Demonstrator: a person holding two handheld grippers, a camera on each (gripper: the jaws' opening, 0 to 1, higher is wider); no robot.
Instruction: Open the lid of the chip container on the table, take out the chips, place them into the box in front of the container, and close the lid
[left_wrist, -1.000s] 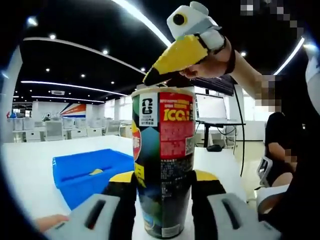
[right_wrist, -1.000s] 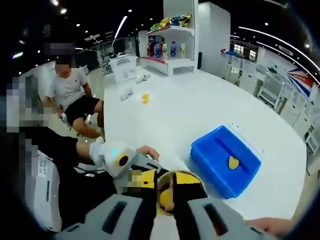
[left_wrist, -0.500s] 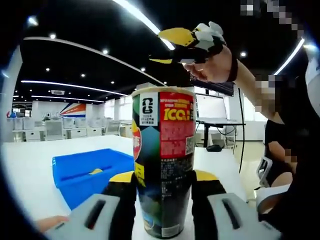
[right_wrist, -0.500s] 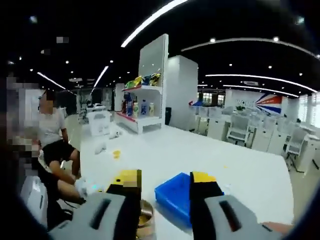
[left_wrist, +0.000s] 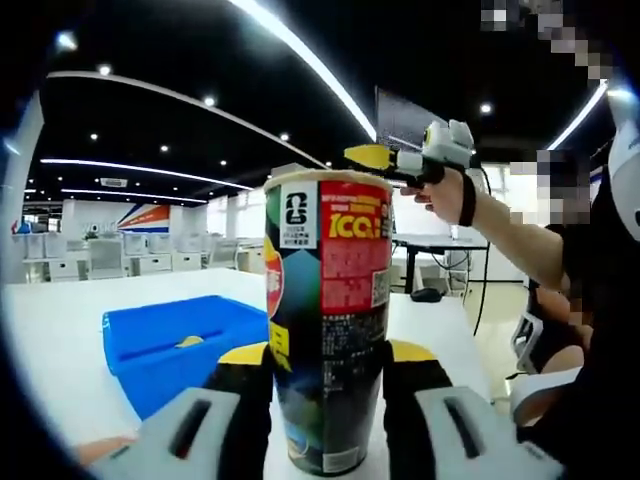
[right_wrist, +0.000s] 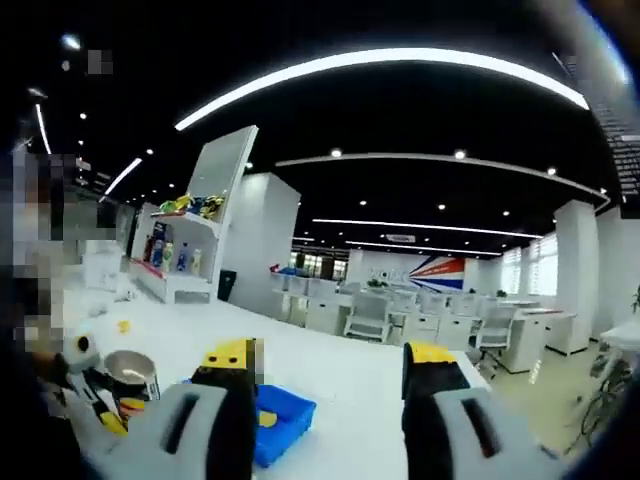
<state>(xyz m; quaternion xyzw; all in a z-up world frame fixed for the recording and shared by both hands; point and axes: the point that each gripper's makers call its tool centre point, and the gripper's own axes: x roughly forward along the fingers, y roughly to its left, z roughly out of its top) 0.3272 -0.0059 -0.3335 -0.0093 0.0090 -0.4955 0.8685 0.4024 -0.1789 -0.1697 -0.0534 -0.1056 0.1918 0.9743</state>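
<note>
Left gripper (left_wrist: 325, 385): its jaws are clamped on the lower body of the chip container (left_wrist: 325, 320), which stands upright on the white table (left_wrist: 60, 340) right ahead of it.
Right gripper (right_wrist: 325, 385): jaws apart with nothing between them; in the left gripper view it hangs above and to the right of the container's rim (left_wrist: 405, 162).
Change: a second ago the right gripper's tips were down at the container's mouth; now it has lifted clear and swung level, away from the opening.
Meaning: probably one chip delivery is over, or the reach came up empty; more picks and the lid closing remain.
Box: the blue box (left_wrist: 165, 345) sits left of the held container, a yellow chip (left_wrist: 190, 342) lying inside.
Writing: the red label shows large yellow characters like "ICO"; the smaller print is unreadable.
</note>
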